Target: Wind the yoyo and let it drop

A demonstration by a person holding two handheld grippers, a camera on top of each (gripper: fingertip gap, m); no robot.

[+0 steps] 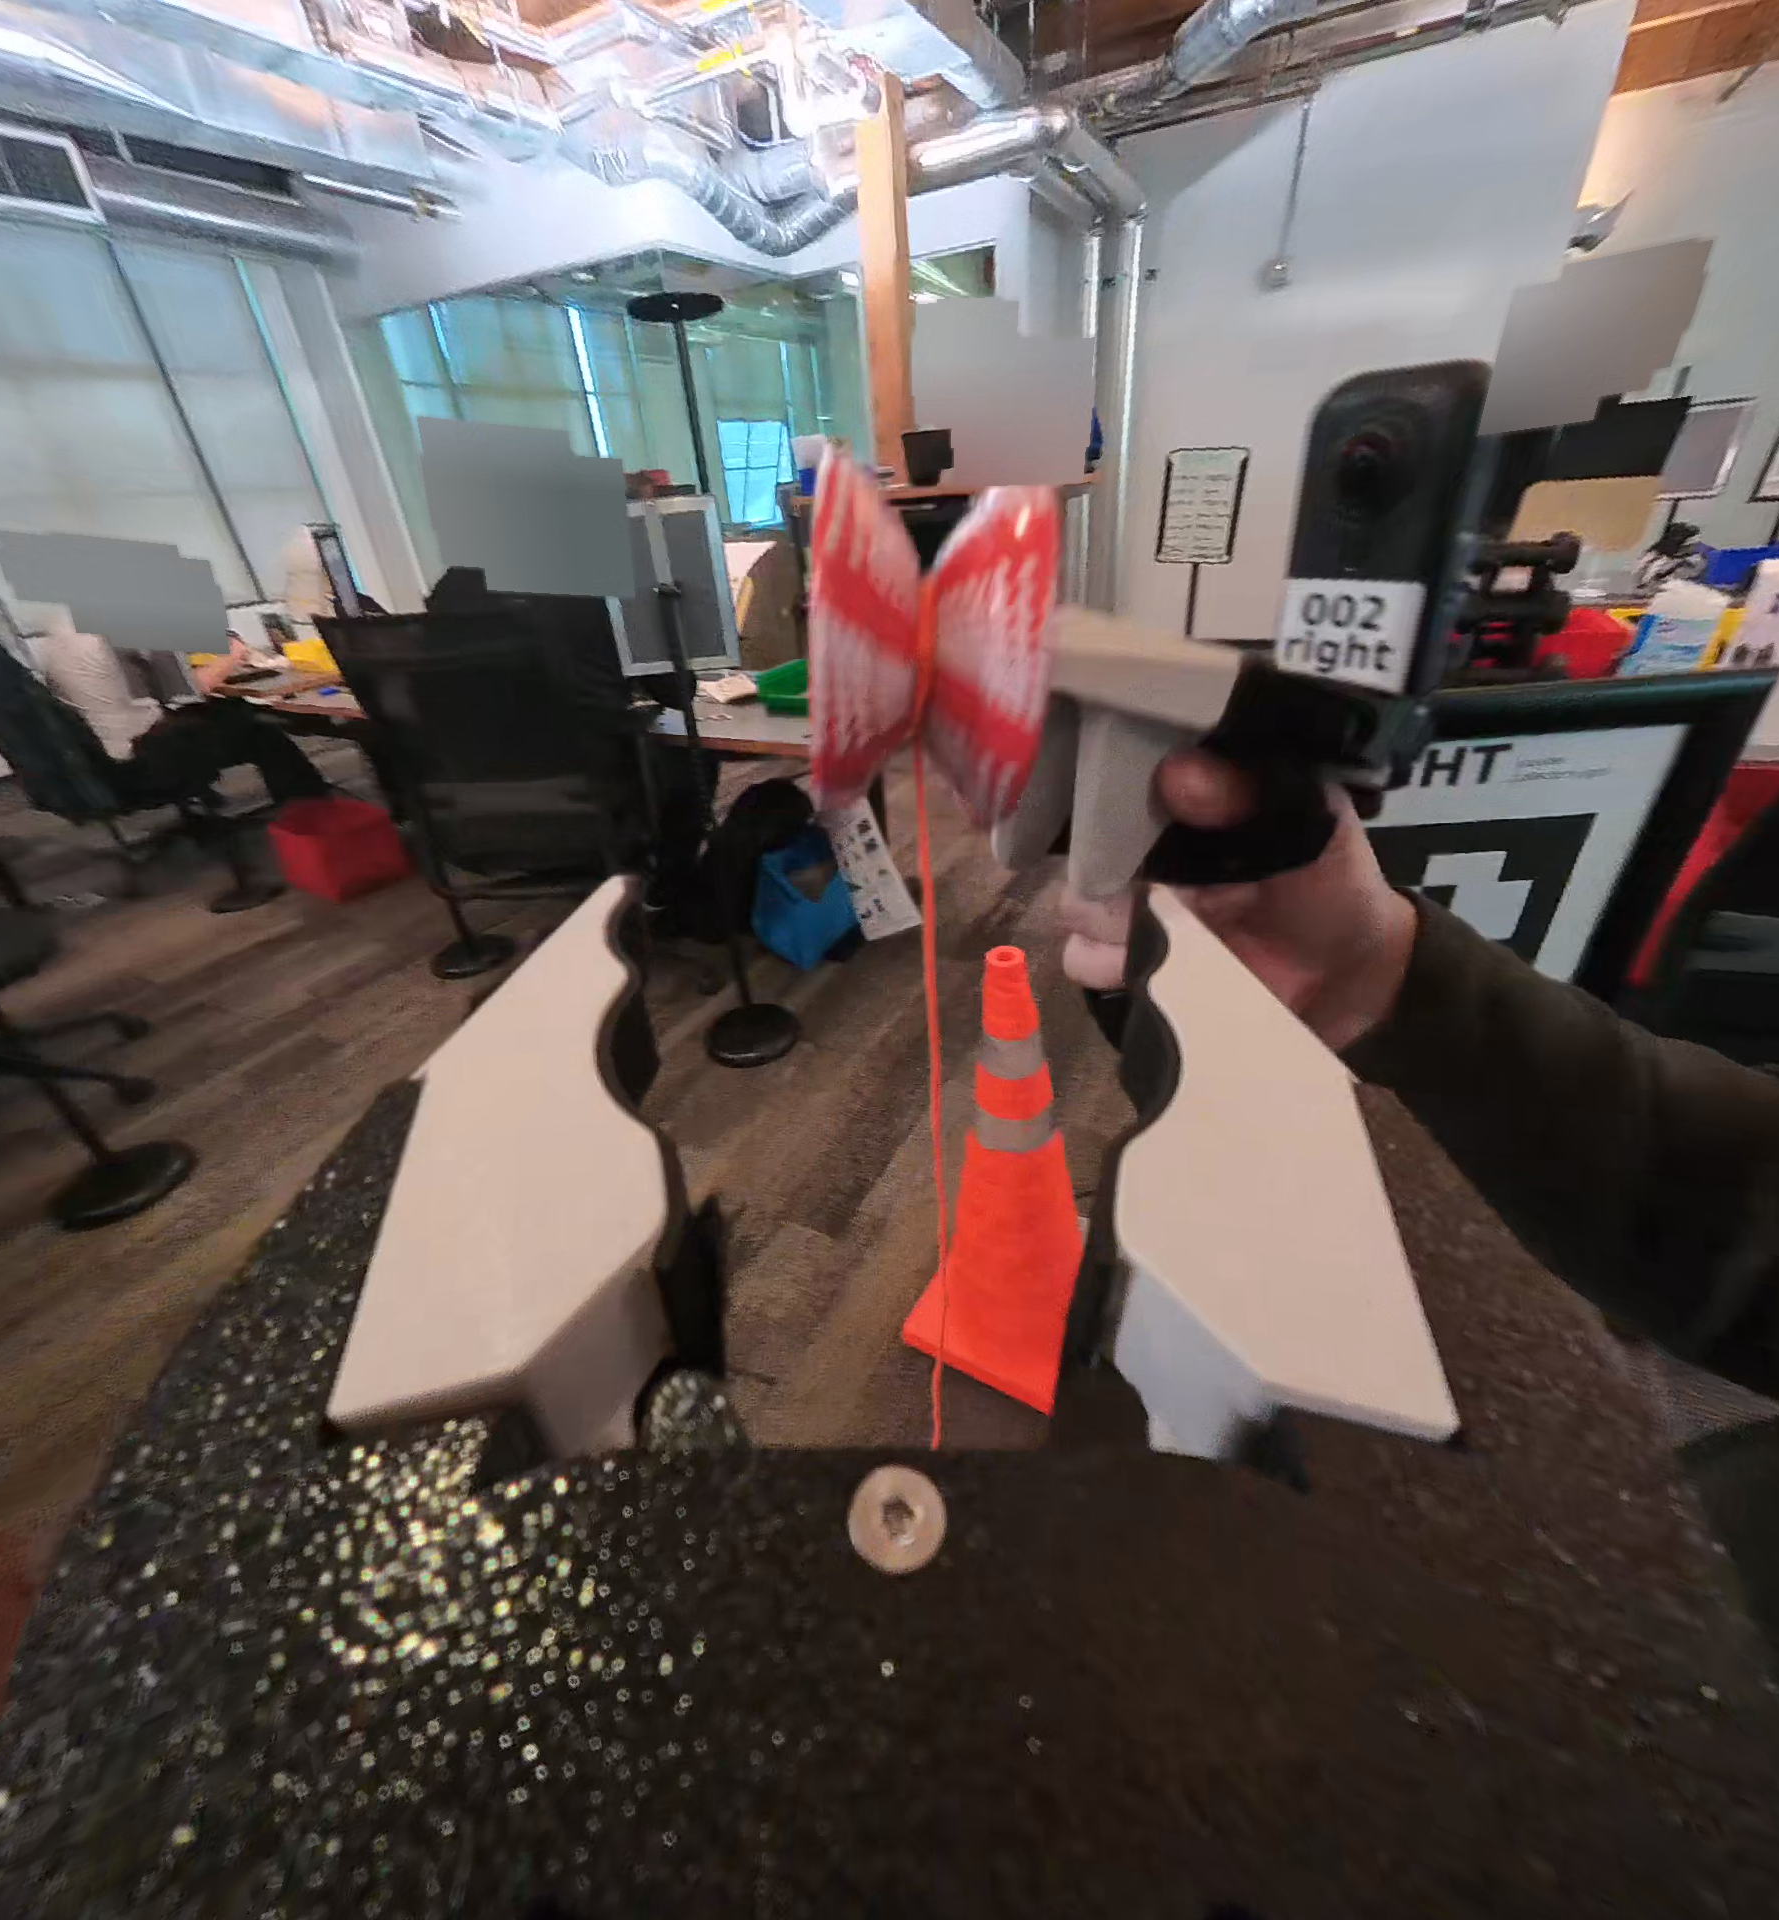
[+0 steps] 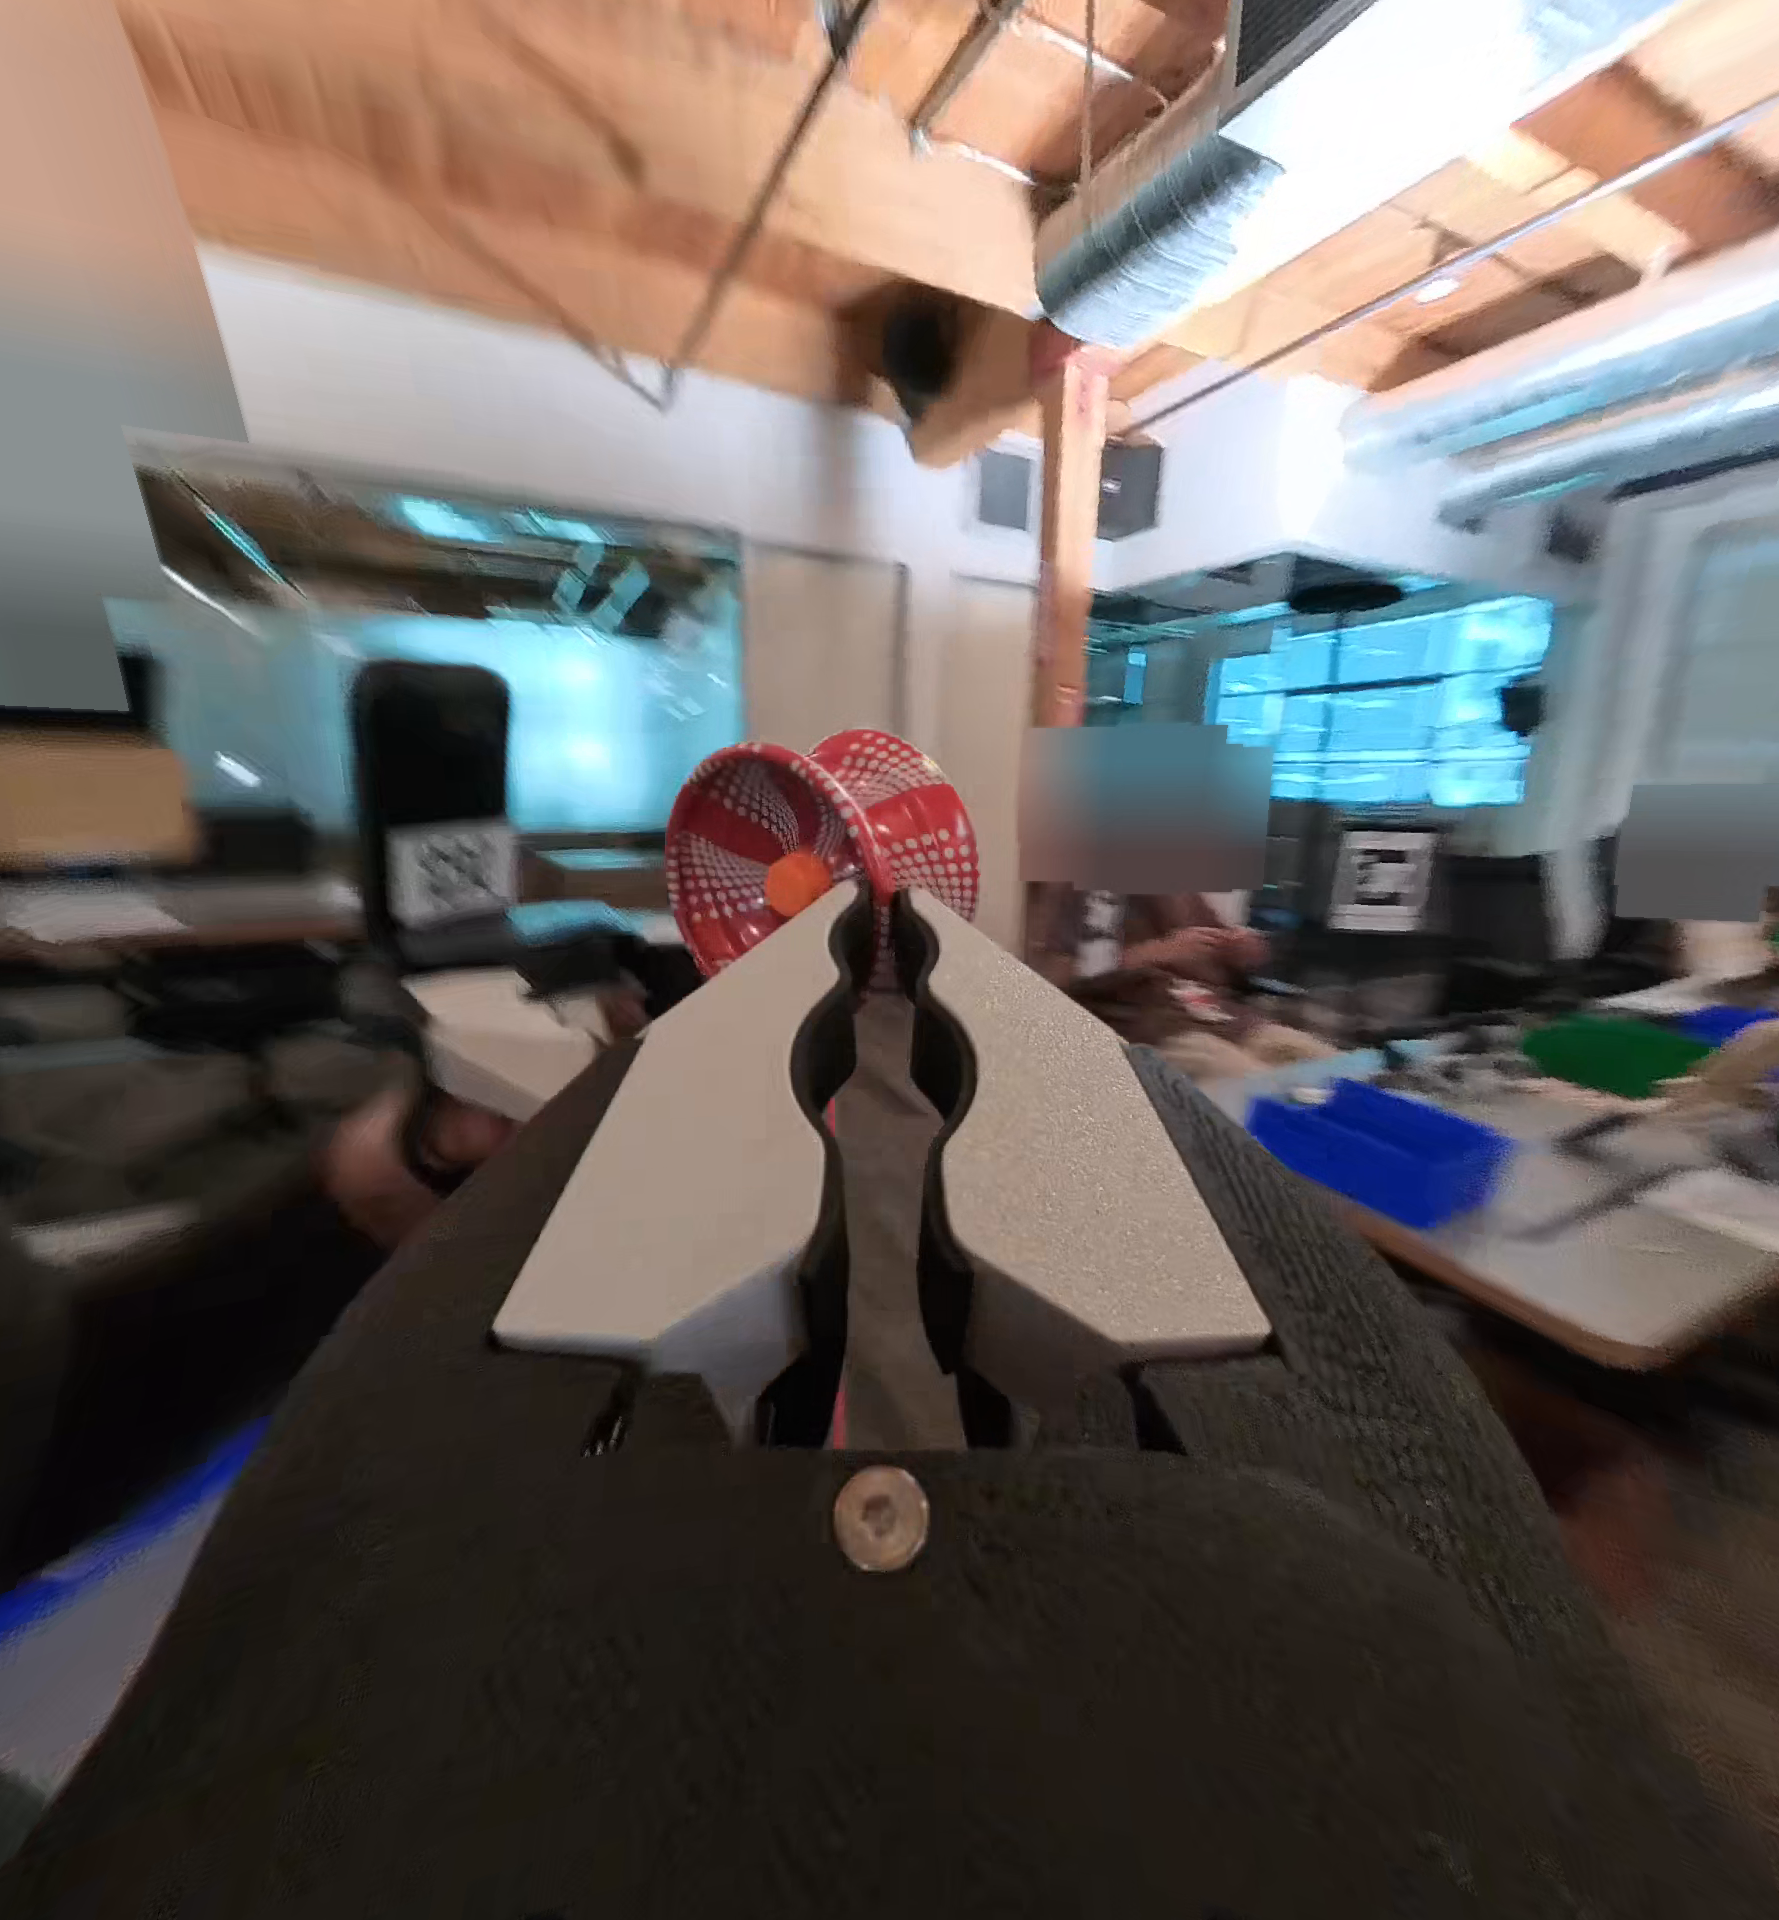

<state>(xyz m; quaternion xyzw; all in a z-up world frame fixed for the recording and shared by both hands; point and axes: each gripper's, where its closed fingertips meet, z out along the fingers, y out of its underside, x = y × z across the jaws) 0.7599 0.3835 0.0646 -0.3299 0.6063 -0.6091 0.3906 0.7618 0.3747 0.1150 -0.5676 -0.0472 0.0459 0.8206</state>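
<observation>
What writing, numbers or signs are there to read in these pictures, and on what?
I don't quote writing; here is what bears it.
White label on the black camera: short printed text.
Black-framed sign behind it: large letters, small print.
Framed sheet on a stand: too small to read.
Yoyo: white dots only, no text.

Both wrist views closely share the yoyo.
</observation>
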